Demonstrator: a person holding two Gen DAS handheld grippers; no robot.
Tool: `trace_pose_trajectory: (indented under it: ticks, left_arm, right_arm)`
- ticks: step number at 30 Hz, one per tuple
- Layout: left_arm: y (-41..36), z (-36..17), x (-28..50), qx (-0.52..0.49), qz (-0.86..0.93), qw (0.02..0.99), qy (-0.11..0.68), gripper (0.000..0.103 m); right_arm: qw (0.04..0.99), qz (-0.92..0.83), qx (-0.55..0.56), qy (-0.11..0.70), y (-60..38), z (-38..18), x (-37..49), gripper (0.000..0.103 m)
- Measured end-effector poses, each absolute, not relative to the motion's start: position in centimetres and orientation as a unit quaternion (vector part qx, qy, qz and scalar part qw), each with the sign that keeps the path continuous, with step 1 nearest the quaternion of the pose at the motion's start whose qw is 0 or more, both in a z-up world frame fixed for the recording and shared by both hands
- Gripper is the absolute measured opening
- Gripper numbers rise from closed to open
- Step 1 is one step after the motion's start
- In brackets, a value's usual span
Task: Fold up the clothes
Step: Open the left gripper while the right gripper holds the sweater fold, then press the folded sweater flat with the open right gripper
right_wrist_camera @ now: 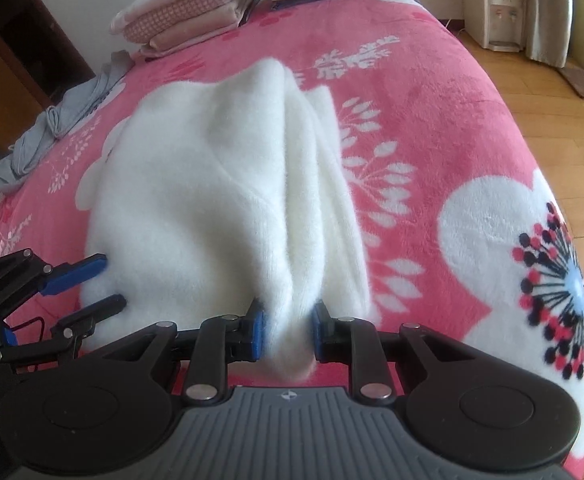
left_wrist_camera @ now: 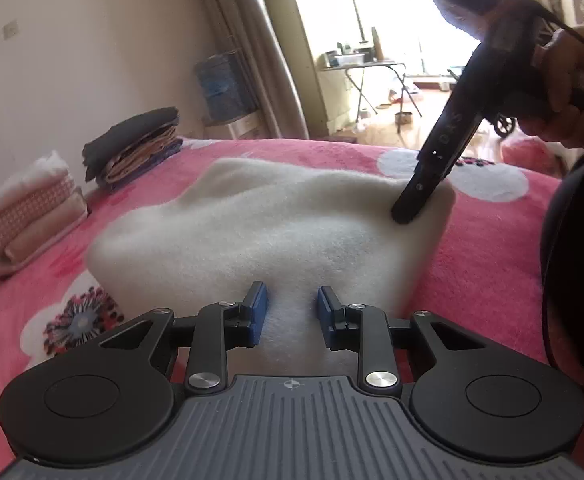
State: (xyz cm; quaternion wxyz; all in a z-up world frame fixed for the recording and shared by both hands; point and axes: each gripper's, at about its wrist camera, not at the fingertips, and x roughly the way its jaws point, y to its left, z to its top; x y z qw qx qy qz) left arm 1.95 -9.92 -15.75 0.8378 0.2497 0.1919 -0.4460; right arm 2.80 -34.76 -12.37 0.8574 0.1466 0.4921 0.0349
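We find the right gripper (right_wrist_camera: 287,330) clenched on a gathered fold of the white fleece garment (right_wrist_camera: 227,184); the cloth bunches between its blue pads (right_wrist_camera: 257,330) and rises in a ridge running straight ahead of the fingers. In the left wrist view the same tool shows as a dark finger (left_wrist_camera: 420,188) pressed into the garment's far right corner.

The left gripper (left_wrist_camera: 292,314) stands released, its fingers parted with the garment's near edge lying in the gap; whether the pads (left_wrist_camera: 257,312) touch the cloth we cannot tell. In the right wrist view these fingers (right_wrist_camera: 79,272) sit at the garment's left edge, one above and one below it.

The garment is plush, cream-white, folded into thick layers and lying on the pink flowered bed cover (right_wrist_camera: 432,128). Its long axis extends away from the right fingers. Beyond the fingertips, two stacks of folded clothes (right_wrist_camera: 187,16) rest near the bed's far edge, and a grey garment (right_wrist_camera: 55,128) lies crumpled left of the fingers.
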Motion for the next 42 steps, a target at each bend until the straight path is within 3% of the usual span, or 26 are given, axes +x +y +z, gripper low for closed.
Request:
trace_pose_trajectory:
  ticks: [2,4,9,11,14,18,22,27,33,39,42]
  left_arm:
    - [-9.9,-15.8,2.4,0.24,-0.444,0.84,0.197,0.027]
    - [-9.8,-15.7,2.4,0.24,-0.443,0.841,0.196,0.027]
    - [-10.0,-16.0,1.7,0.235,-0.443,0.843,0.192,0.029]
    - [-10.2,-16.0,1.7,0.229,-0.444,0.844,0.195,0.03]
    - [-10.3,-16.1,1.7,0.23,-0.445,0.844,0.192,0.031]
    - [-10.0,-16.4,2.0,0.207,-0.455,0.844,0.191,0.032]
    - [-9.9,-16.6,2.1,0.182,-0.458,0.849,0.191,0.037]
    - [-9.6,-16.9,2.1,0.151,-0.458,0.855,0.189,0.04]
    - [-9.1,-17.1,2.1,0.11,-0.463,0.86,0.186,0.046]
    - [-8.8,-17.3,1.9,0.082,-0.467,0.861,0.185,0.055]
    - [-8.6,-17.4,1.8,0.068,-0.469,0.861,0.184,0.056]
  right_arm:
    - [0.862,0.036,0.122,0.491,-34.5,-11.4,2.6,0.037]
    - [0.867,0.035,0.096,0.487,-34.5,-10.0,2.3,0.042]
    - [0.902,0.035,-0.01,0.43,-33.4,-5.3,3.2,0.036]
    - [0.912,0.061,-0.035,0.403,-32.2,-4.3,5.0,0.026]
    - [0.913,0.104,-0.089,0.385,-29.0,-5.5,8.5,0.018]
    - [0.886,0.08,-0.186,0.417,-27.8,-12.0,11.5,0.014]
    - [0.879,0.065,-0.163,0.443,-28.4,-10.9,12.3,0.014]
    - [0.889,0.08,-0.205,0.403,-25.2,-7.5,13.2,0.014]
    - [0.876,0.046,-0.199,0.438,-26.3,-12.6,17.3,0.012]
    - [0.895,0.095,-0.16,0.404,-22.5,-7.1,18.2,0.013]
    - [0.894,0.232,-0.152,0.351,-18.9,-6.3,17.9,0.013]
